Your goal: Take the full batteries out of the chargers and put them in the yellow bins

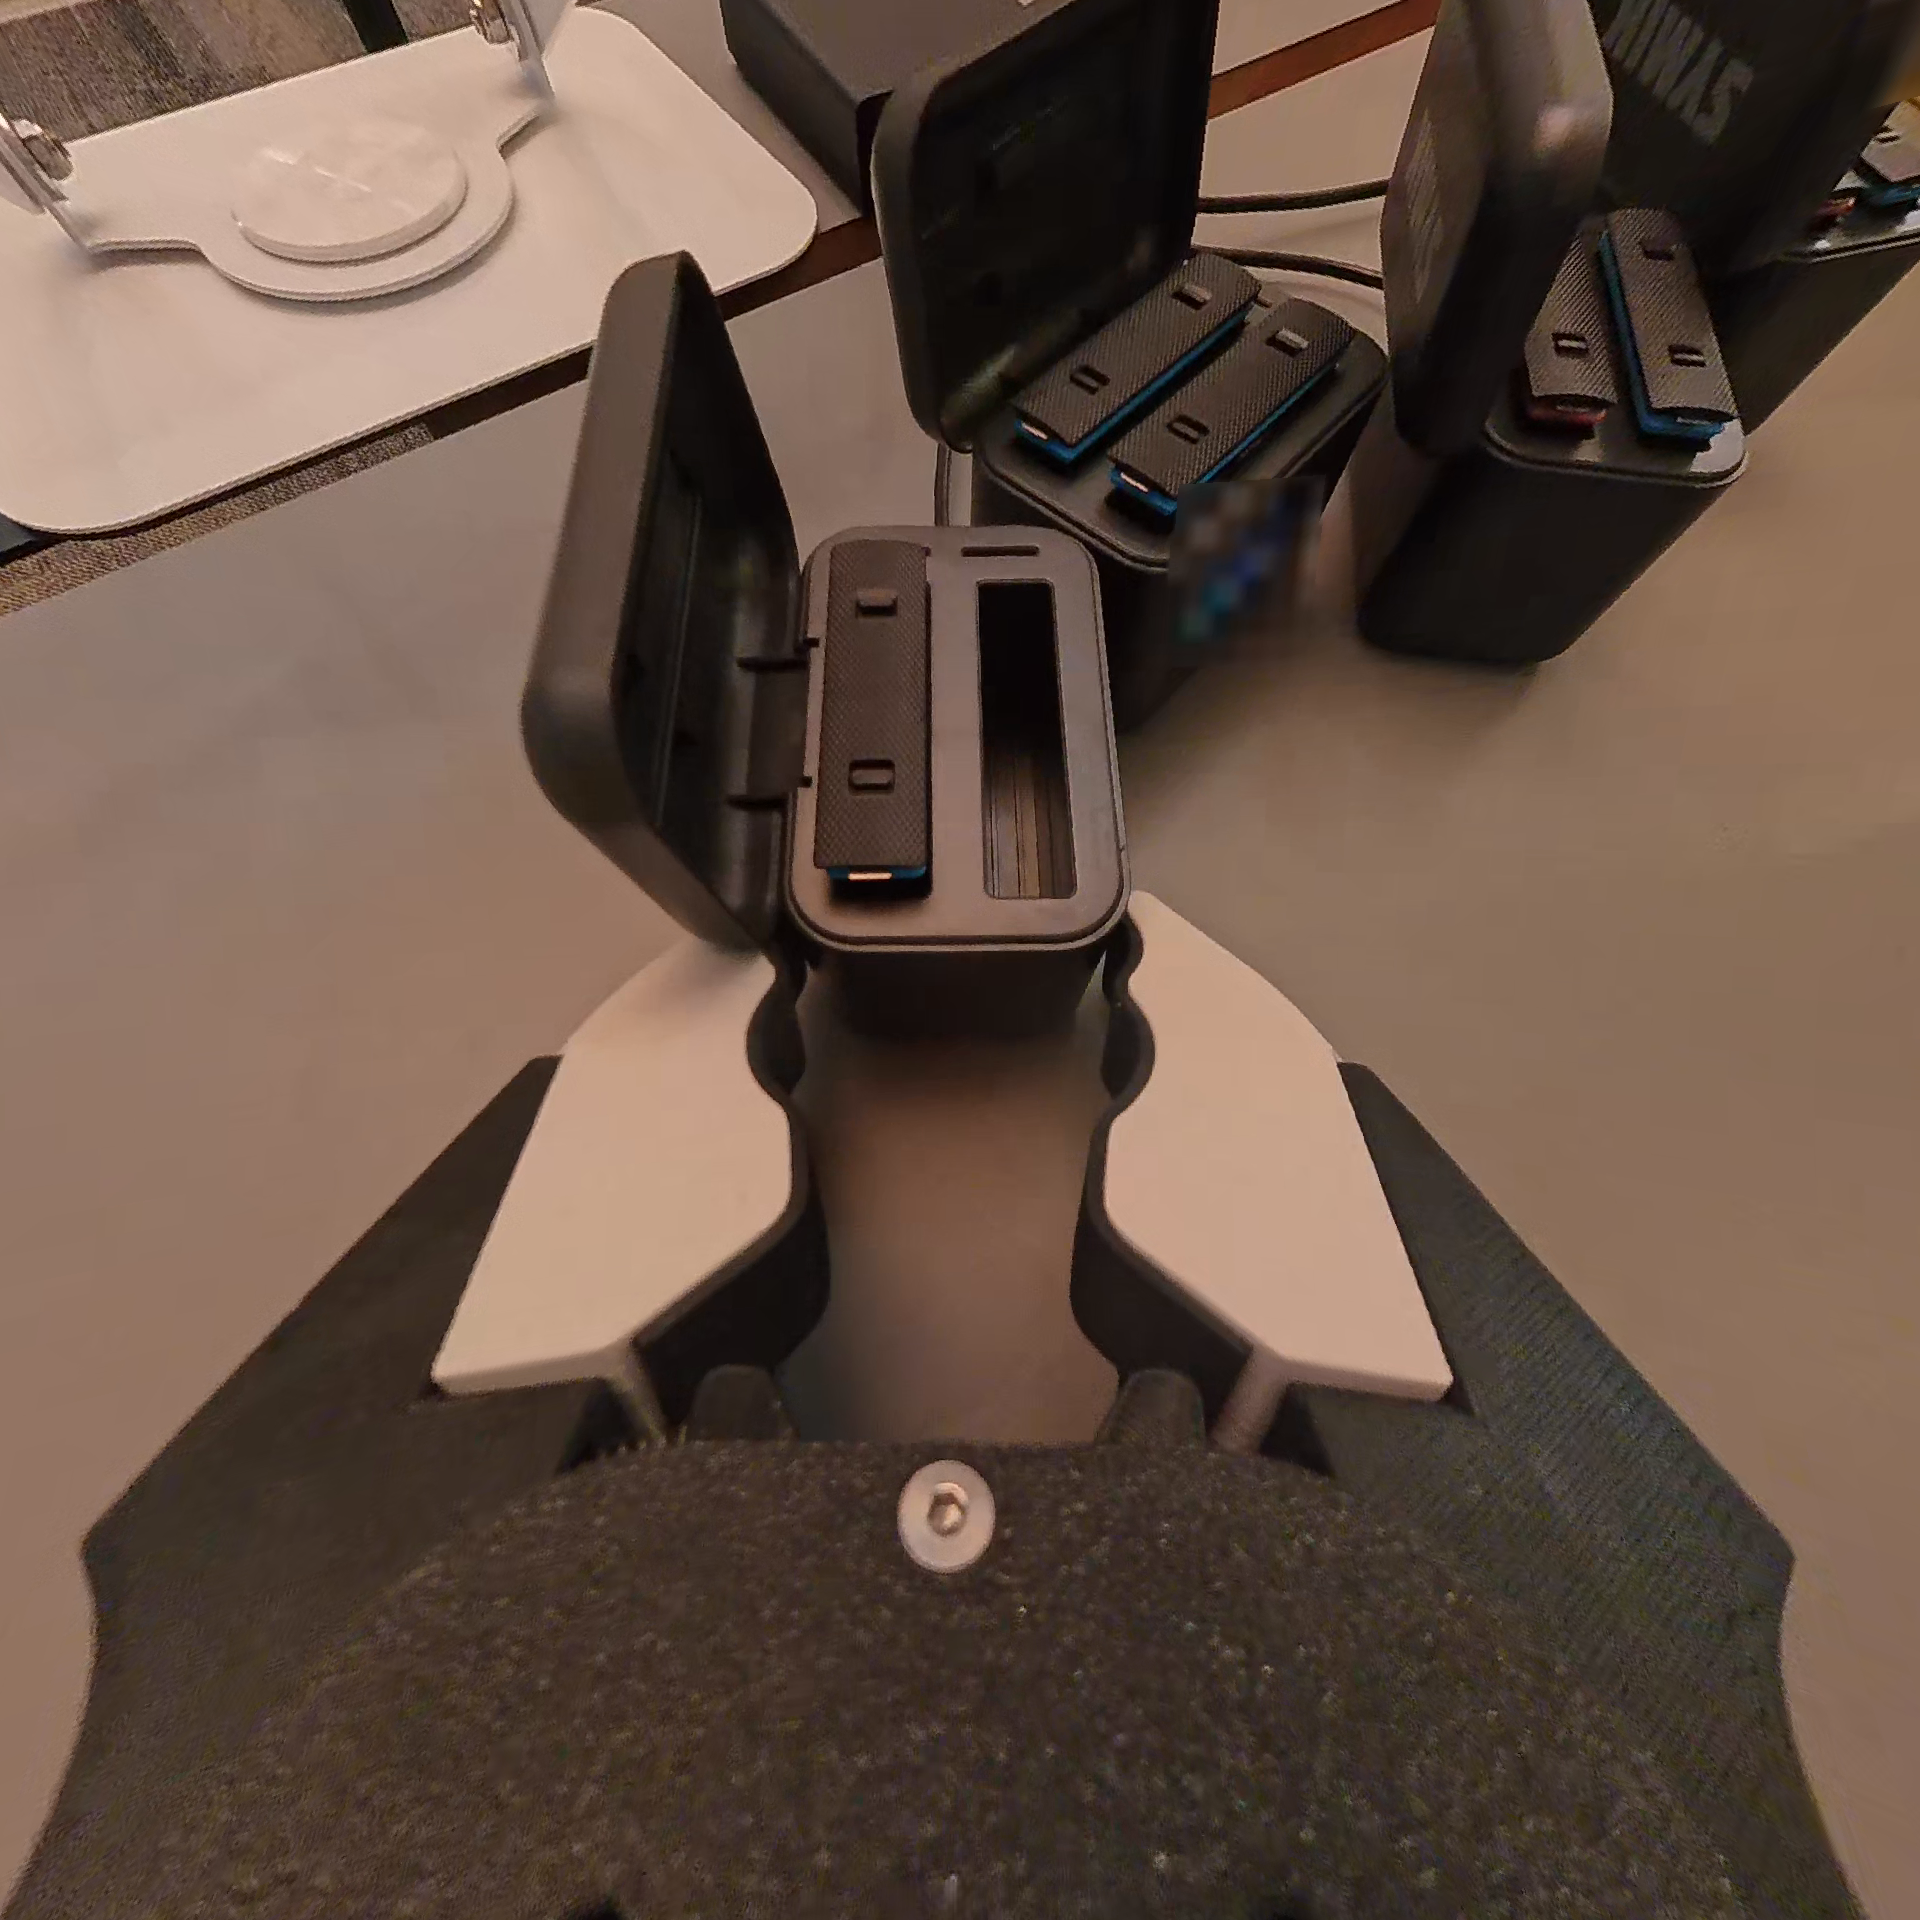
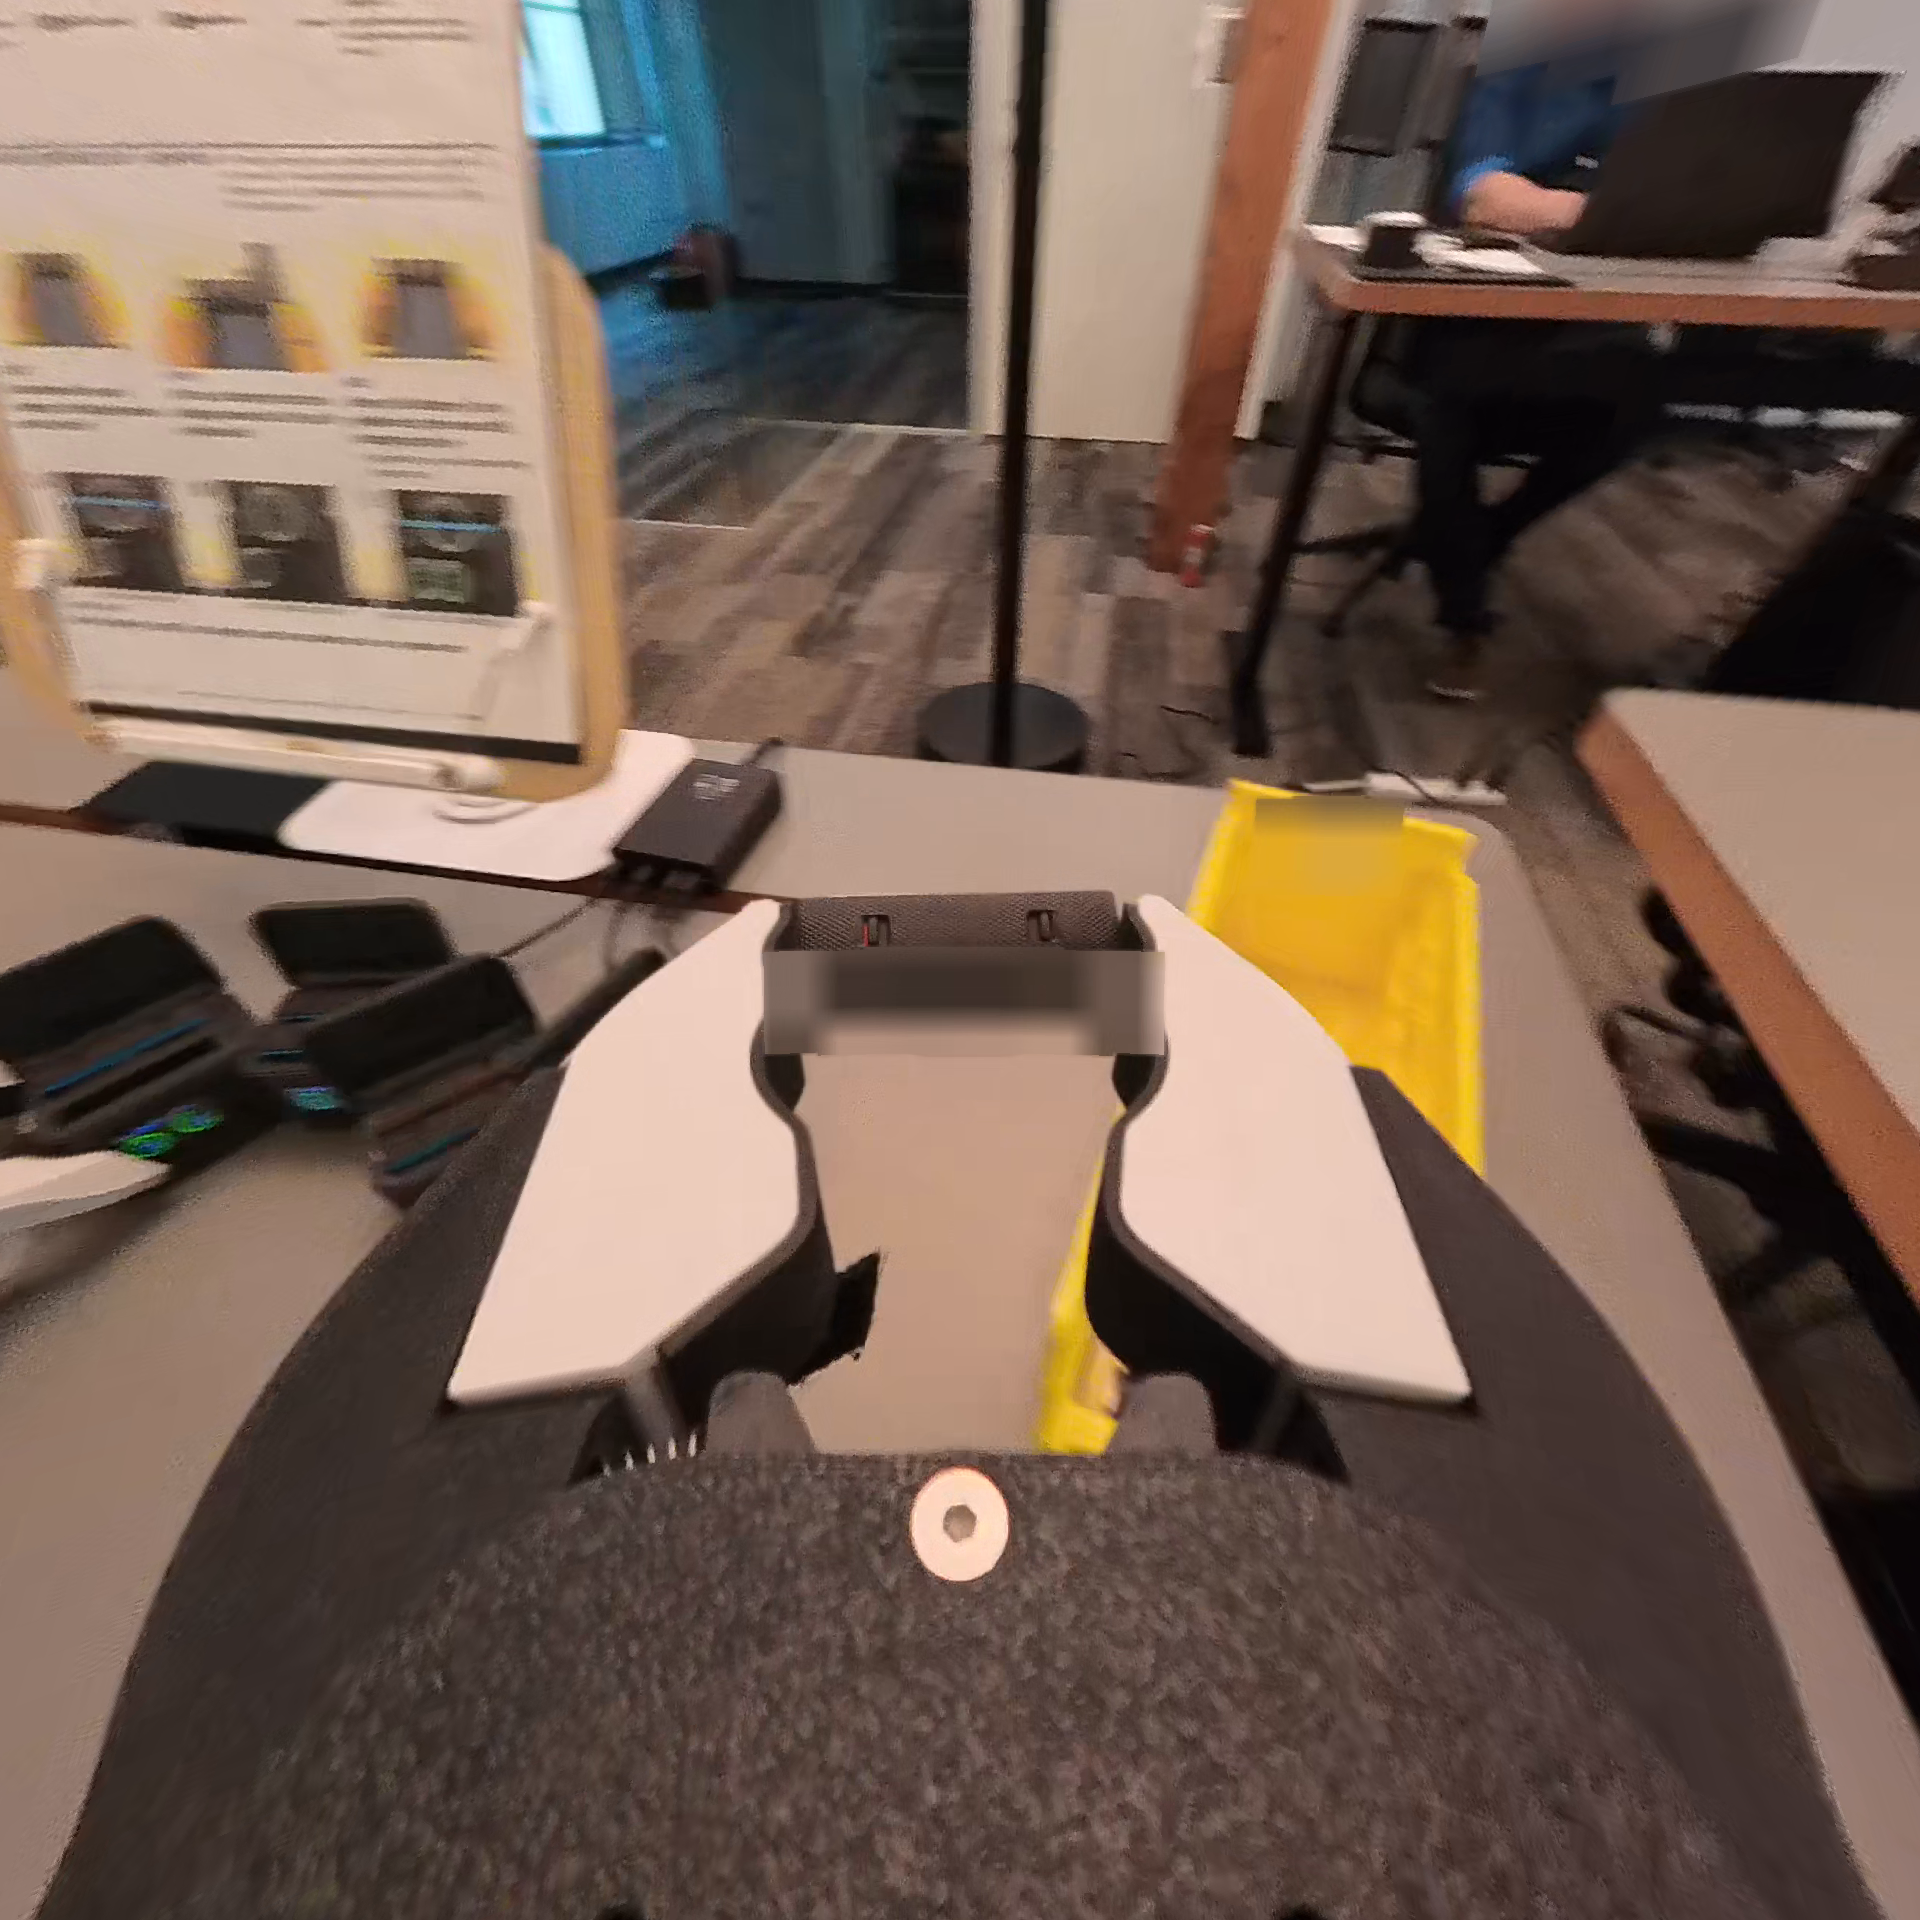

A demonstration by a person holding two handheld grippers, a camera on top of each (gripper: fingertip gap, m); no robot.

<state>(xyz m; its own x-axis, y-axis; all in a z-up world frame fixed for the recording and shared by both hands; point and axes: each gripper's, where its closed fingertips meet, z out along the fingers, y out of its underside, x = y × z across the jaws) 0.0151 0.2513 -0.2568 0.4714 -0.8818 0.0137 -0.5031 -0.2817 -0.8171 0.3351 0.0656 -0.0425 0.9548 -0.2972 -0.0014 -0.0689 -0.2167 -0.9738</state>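
Left gripper (image 1: 954, 971) clamped on charger (image 1: 956, 727), one battery (image 1: 871, 717) seated ahead, neighbouring slot empty. Right gripper (image 2: 954, 935) holding pulled battery (image 2: 951, 920); yellow bin (image 2: 1340, 956) just right. Transfer step; next: carry over bin, release.

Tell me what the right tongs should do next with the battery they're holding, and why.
Probably carry the battery a little to the right and forward until it is over the yellow bin, then open. The right tongs are shut on it above the table, with the bin just right of the fingertips, so it is not yet over the opening.
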